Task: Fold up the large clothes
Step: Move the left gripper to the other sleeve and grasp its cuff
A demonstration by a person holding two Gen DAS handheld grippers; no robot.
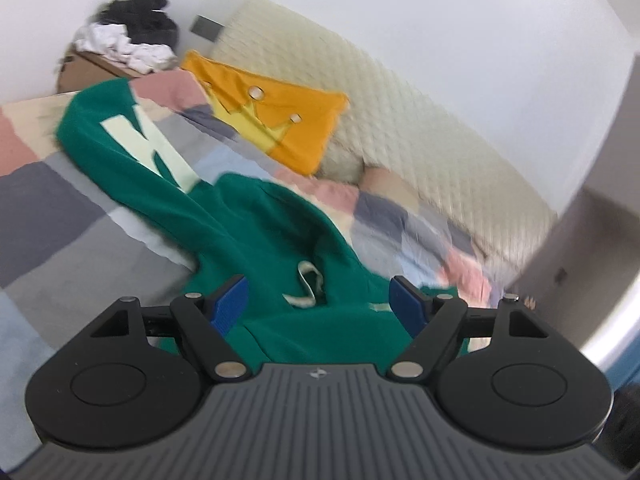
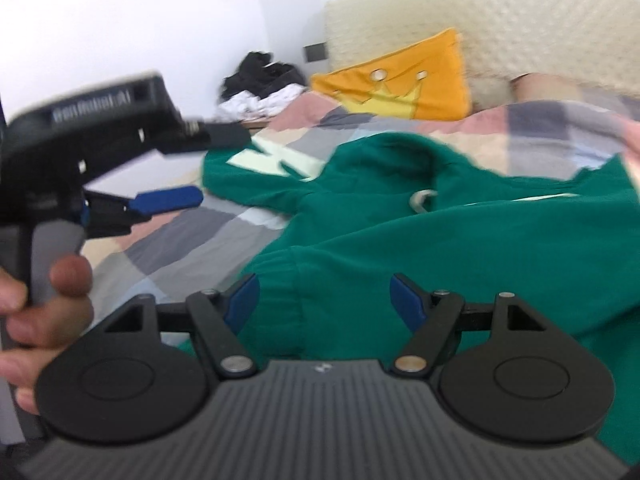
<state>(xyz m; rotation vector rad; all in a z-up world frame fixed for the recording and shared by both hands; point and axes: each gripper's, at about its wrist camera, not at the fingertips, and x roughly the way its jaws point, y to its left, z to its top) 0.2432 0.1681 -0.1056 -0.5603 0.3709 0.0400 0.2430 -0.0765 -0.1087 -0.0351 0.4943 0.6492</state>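
Left wrist view, stock of the bed:

- Cardboard box (image 1: 86, 70), one, beyond the bed's far left corner against the wall. Contents: a heap of clothes, dark garments (image 1: 142, 16) on top, white garments (image 1: 124, 46) below, spilling over the rim. How many pieces are in the heap cannot be told.
- Green hoodie (image 1: 256, 232), one, lying crumpled across the checked bedspread (image 1: 60, 208) from near the left edge toward the near edge. Pale block lettering (image 1: 152, 148) shows on the far part; one pale drawstring (image 1: 310, 284) lies at the hood opening.
- Orange cushion (image 1: 276, 116), one, with a yellow crown design, propped at the head edge against the cream quilted headboard (image 1: 400, 120).
- Left gripper (image 1: 318, 304), one, two blue pads. Jaws released and standing wide, with green fabric seen between and beyond them; the pads (image 1: 230, 300) do not press on it.

Right wrist view, same stock from the other side:

- Right gripper (image 2: 324, 304), one, two blue pads. Jaws spread apart, unclenched, over a ribbed cuff or hem of the hoodie (image 2: 460, 248); the cloth lies below and between the pads, not pinched.
- Left gripper (image 2: 168, 200) appears at the left of this view, held by a hand (image 2: 44, 300), above the bedspread (image 2: 192, 248) just beside the hoodie's left part.
- Cushion (image 2: 408, 80), headboard (image 2: 500, 28) and clothes heap (image 2: 260, 88) seen again. The view is blurred.
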